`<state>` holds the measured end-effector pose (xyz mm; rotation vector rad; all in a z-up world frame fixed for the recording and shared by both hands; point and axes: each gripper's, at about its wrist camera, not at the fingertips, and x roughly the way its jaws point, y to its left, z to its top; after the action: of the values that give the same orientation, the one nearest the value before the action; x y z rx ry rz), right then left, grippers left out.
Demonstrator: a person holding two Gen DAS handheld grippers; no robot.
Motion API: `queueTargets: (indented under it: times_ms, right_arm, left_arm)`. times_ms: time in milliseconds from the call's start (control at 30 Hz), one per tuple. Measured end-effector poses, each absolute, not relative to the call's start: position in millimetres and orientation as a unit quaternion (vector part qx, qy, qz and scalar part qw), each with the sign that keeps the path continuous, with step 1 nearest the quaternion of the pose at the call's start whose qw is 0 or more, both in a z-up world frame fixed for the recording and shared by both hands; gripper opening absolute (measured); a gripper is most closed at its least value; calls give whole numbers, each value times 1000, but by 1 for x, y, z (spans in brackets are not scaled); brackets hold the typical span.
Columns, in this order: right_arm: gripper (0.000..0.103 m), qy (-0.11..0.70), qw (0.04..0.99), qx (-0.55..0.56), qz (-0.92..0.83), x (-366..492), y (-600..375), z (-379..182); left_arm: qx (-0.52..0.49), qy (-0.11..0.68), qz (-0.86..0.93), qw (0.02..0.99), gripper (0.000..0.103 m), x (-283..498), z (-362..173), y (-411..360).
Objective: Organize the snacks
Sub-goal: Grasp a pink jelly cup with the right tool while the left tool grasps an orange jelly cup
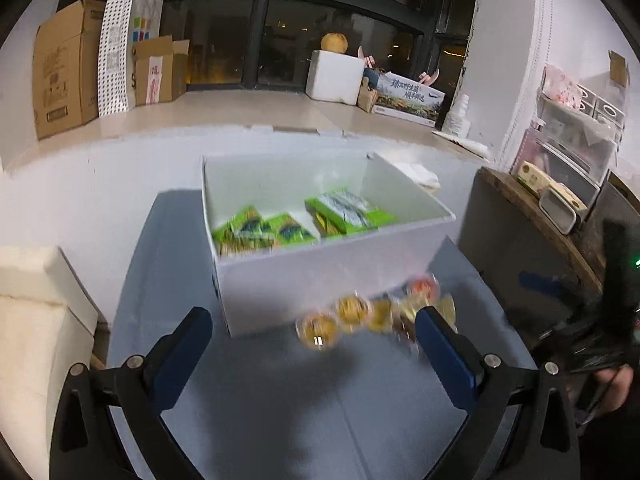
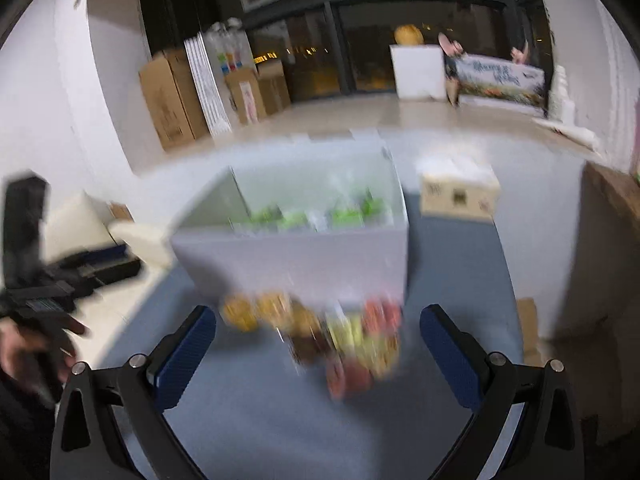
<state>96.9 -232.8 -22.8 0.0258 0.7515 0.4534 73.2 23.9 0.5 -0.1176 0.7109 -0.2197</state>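
A white box [image 1: 320, 276] [image 2: 296, 264] stands on the blue-grey table and holds several green snack packets [image 1: 276, 228] [image 2: 312, 216]. In front of it lies a cluster of small round jelly cups [image 1: 360, 316] [image 2: 328, 332], yellow and orange-red, blurred in both views. My left gripper [image 1: 316, 332] is open, with the cups just ahead of its right finger. My right gripper [image 2: 318, 332] stands wide open, and the cups lie ahead of it between its blue pads, untouched. The other gripper shows at the edge of each view.
A small cardboard box [image 2: 458, 192] sits right of the white box. A wooden shelf [image 1: 532, 208] with clutter stands at the right. Cream foam blocks [image 1: 36, 320] lie at the left. Cardboard boxes [image 1: 68, 68] and a white foam cooler [image 1: 336, 76] line the far window ledge.
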Motion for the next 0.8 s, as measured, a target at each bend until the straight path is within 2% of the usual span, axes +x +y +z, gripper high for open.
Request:
queueTargets:
  times_ms: [167,333,433,467,500,633,667,700,800]
  right_arm:
    - [103,421,886,38,192,102,-239,-74]
    - [102,428,880,46,199,115,-239,-90]
    - [88,443,873,55,197,128,-239,-100]
    - [78,451,869,55,195,132,-238,-104]
    - [74,458,865,59,196,138,-237,-109]
    - [70,453,866,56,206,147,-234,-113]
    - [64,452,867,57,203,148,-234,-113]
    - [48,453,866,59,203,149,-235,-113]
    - [32,451,863,72,214,145,-237,-112]
  left_arm:
    - [-53,358,-111,926,103,56,-15,20]
    - [-60,369,-108,921,103,52,-27,20]
    - [-63,378,-109,917,103,51,-36,22]
    - [-63,381,-109,916,103,51,-38,22]
    - [-63,383,-109,915,103,51,-41,22]
    - [-68,394,-109,910,103,52,-50,22]
    - [-68,395,-108,910,103,53,-52,21]
    - [-67,396,-107,909,103,53,-53,20]
    - [-63,399,-108,909,103,57,-57,17]
